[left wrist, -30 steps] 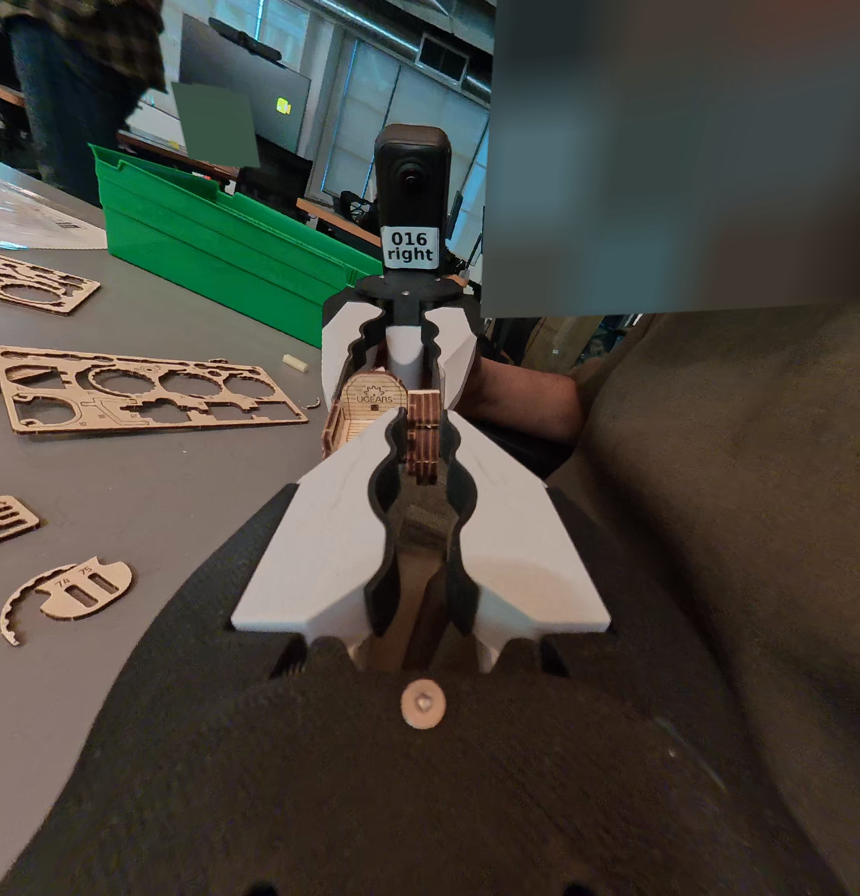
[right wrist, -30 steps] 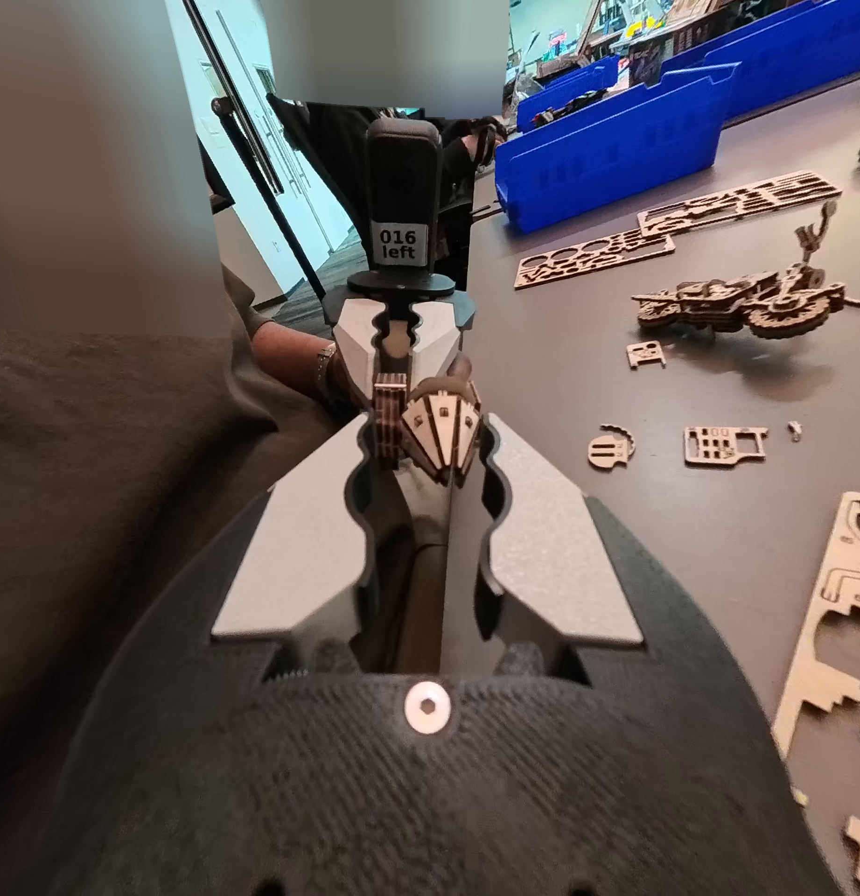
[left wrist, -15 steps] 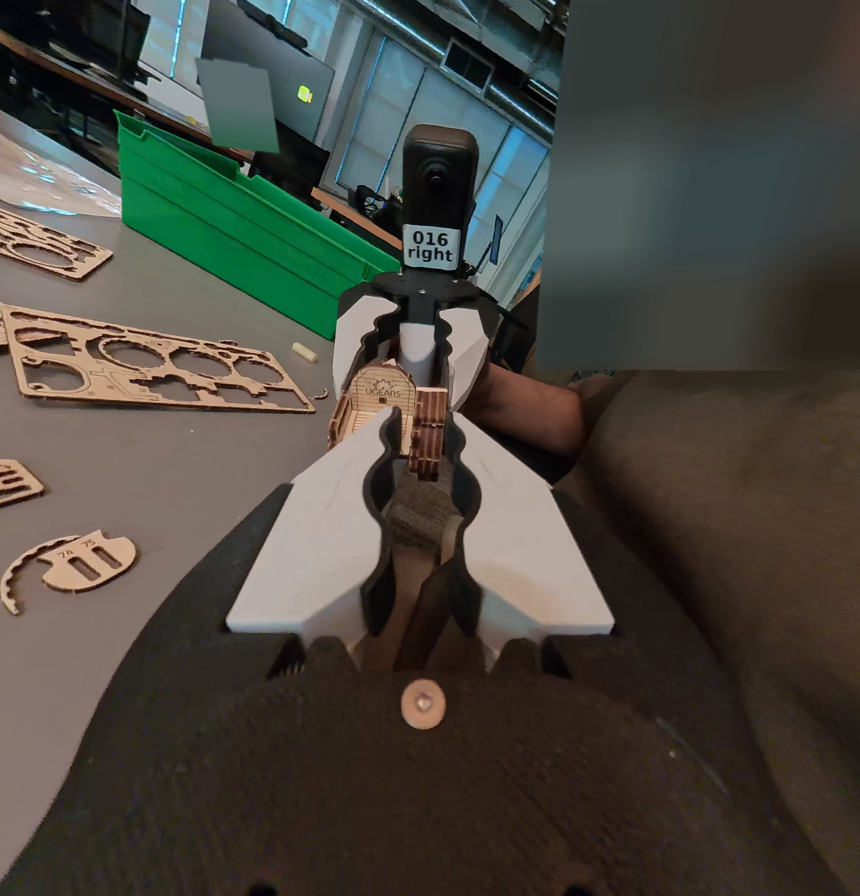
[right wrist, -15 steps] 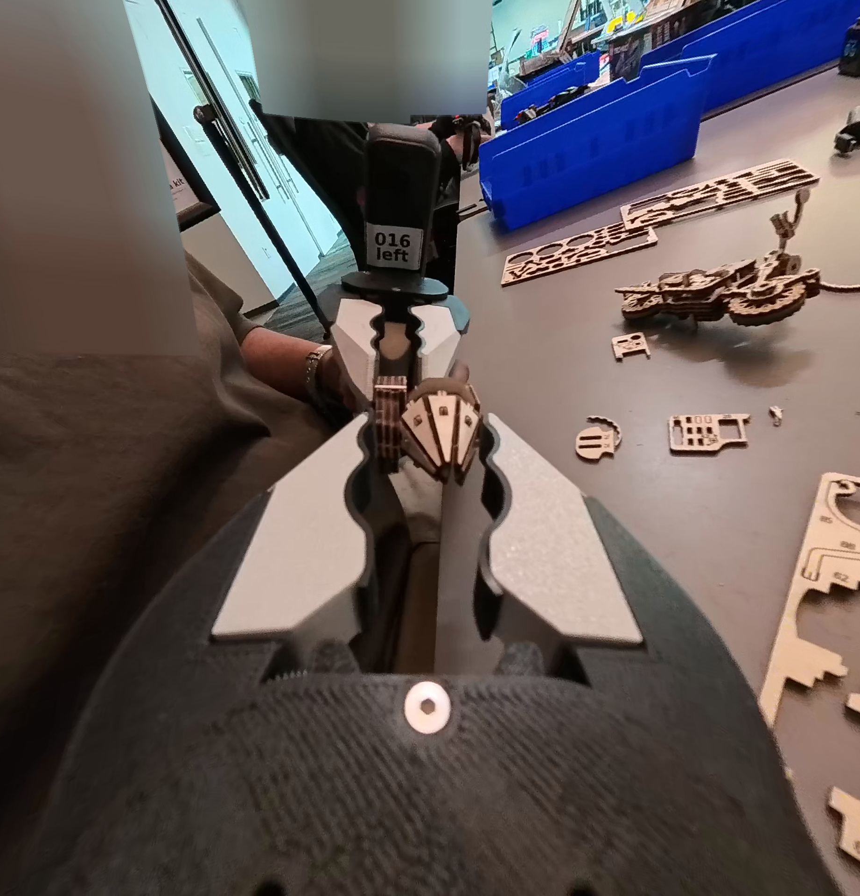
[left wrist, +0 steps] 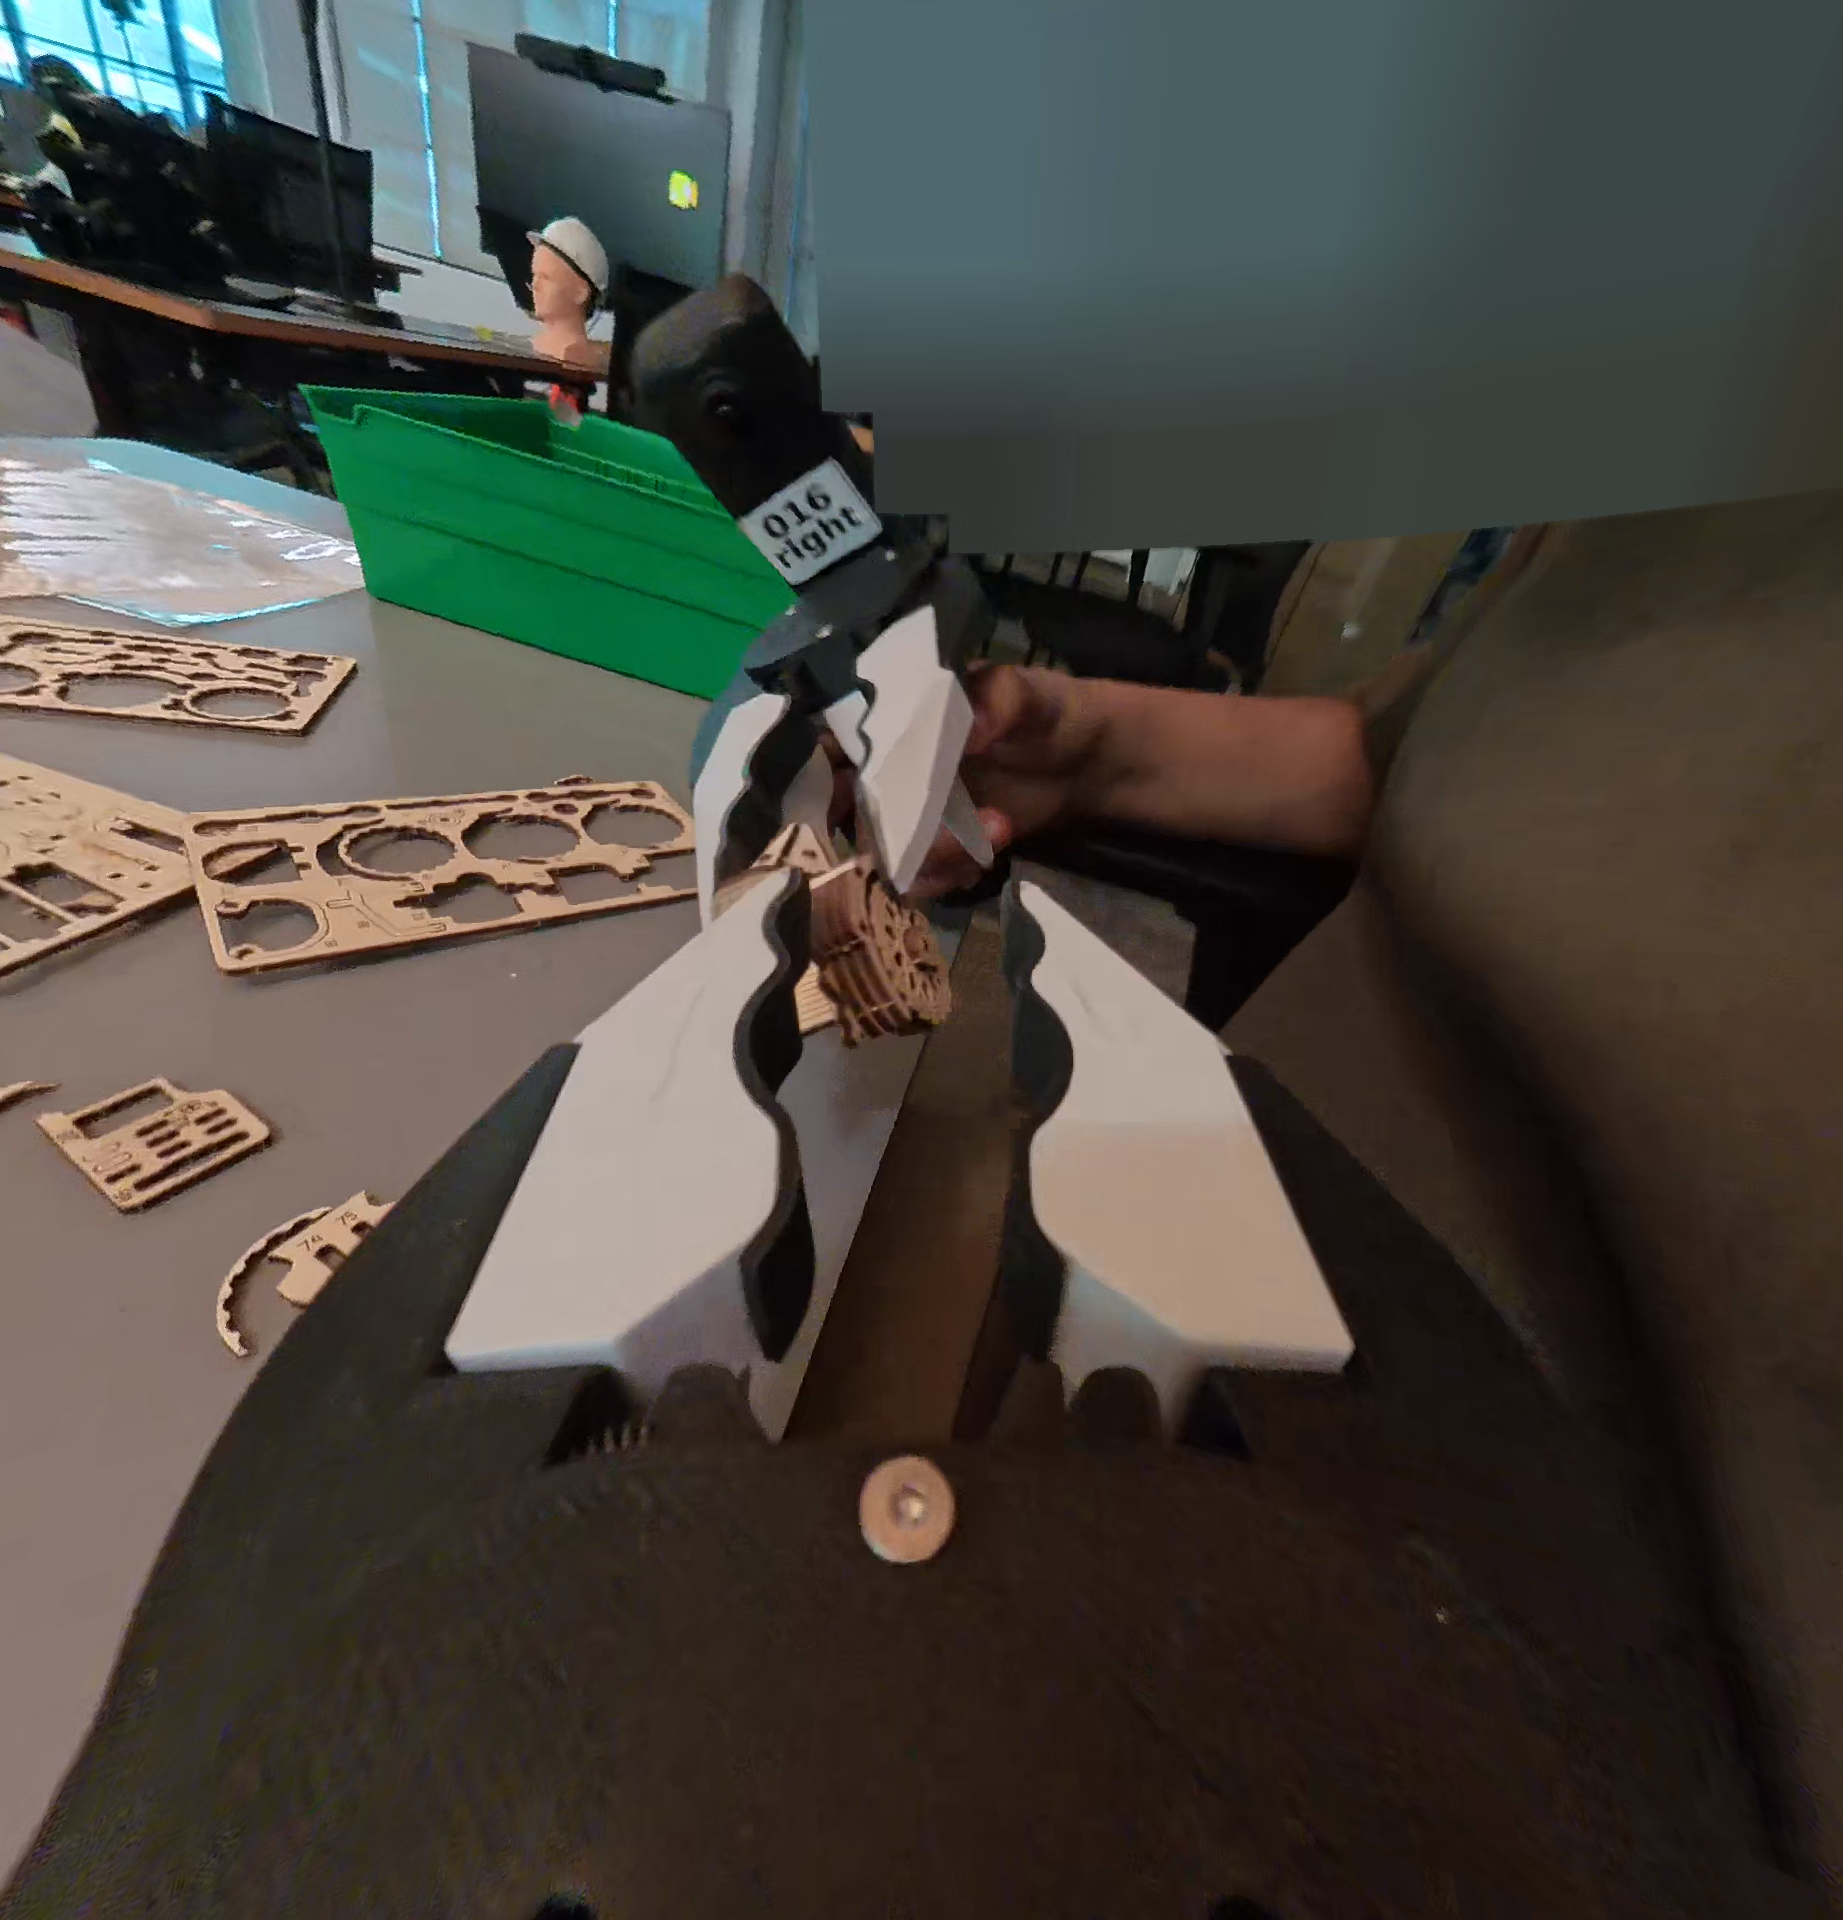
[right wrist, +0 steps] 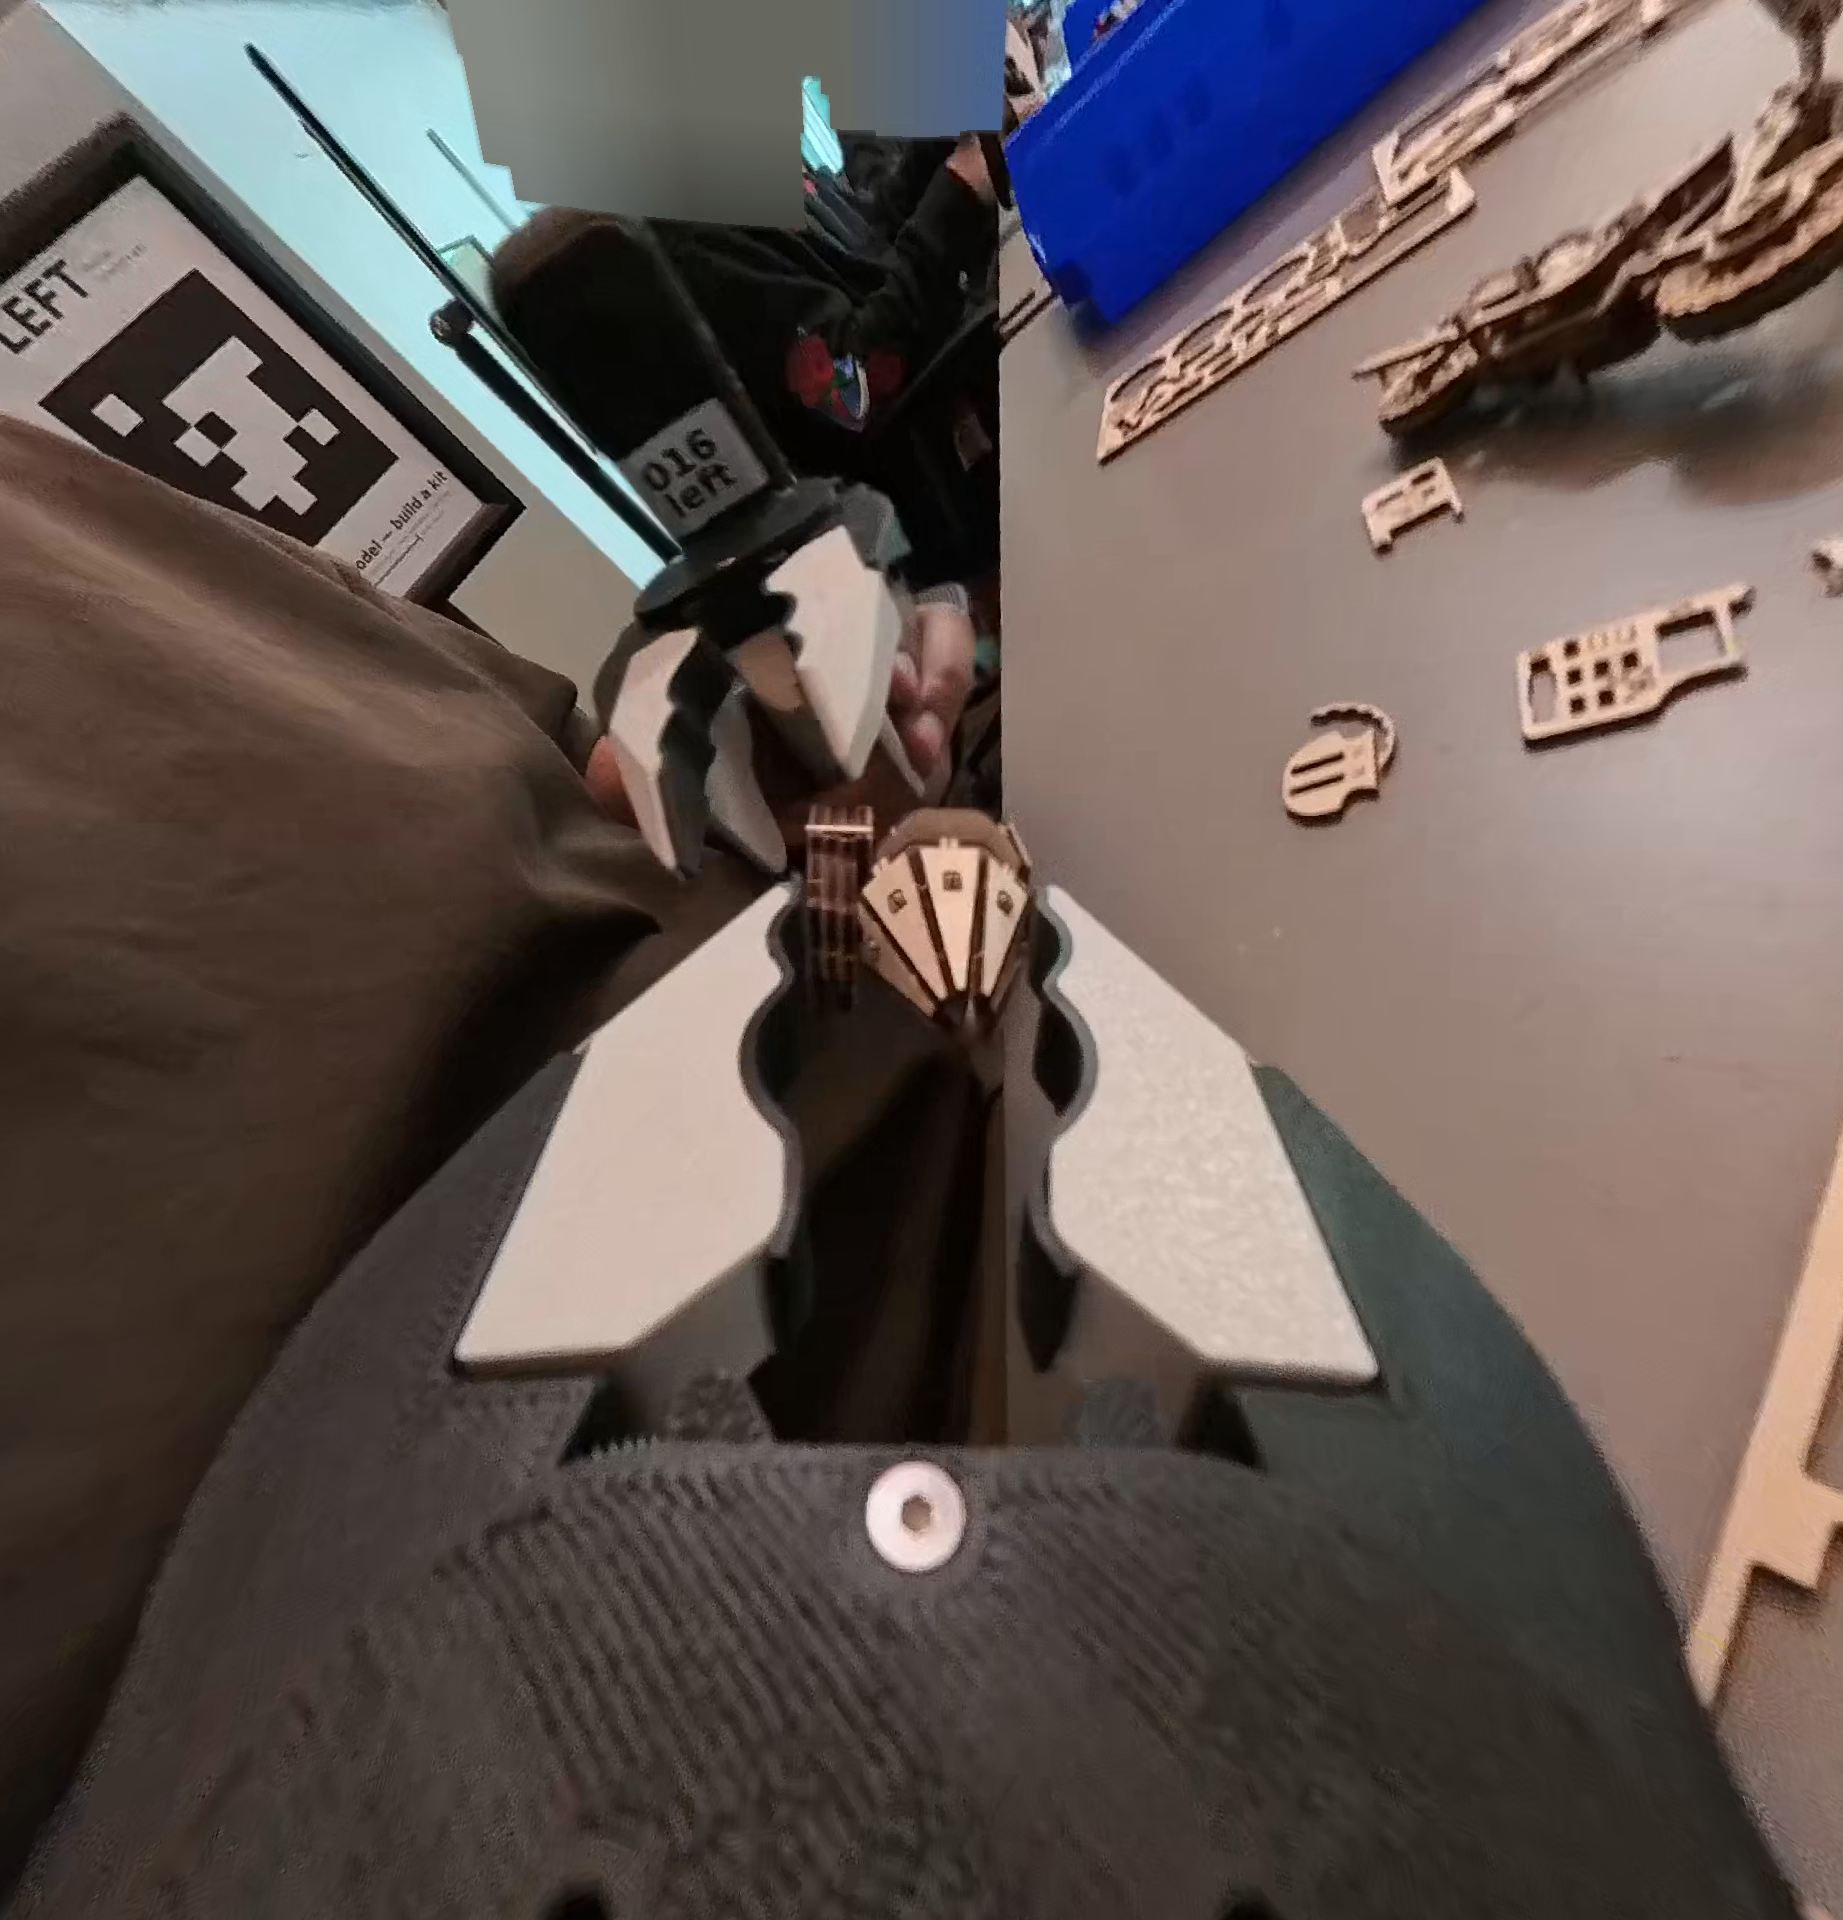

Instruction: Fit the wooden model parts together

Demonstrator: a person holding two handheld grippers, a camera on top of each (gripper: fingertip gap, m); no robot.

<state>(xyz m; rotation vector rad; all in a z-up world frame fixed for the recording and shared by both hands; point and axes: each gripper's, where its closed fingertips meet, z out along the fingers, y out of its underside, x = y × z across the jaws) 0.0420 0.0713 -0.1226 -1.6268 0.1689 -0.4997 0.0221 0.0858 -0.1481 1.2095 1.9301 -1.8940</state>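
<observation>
Wooden parts sit joined between the two grippers, above the table edge near the person's lap.

Left wrist view: the left gripper stands open, its jaws wide apart, and the ribbed block lies in the gap without either finger pressing it. That block hangs from the right gripper, which comes in tilted from above. Off to the left, on the grey table, lie cut-out sheets, a small grille piece and a green bin.

Right wrist view: the right gripper is closed on the model, a fan-shaped shell with the ribbed block fixed on its left side. Its fingers squeeze the shell; whether the left one also touches the block is hard to tell from this angle. The left gripper hovers just beyond, open and empty. A finished wooden motorbike and a blue bin stand farther off.

Risks, as I judge them: the block seems held only by its joint, so if the fit is loose it could drop off into the lap or onto the floor. A tilt or jolt of the right gripper would cause that. Too hard a squeeze might crack the thin shell.
</observation>
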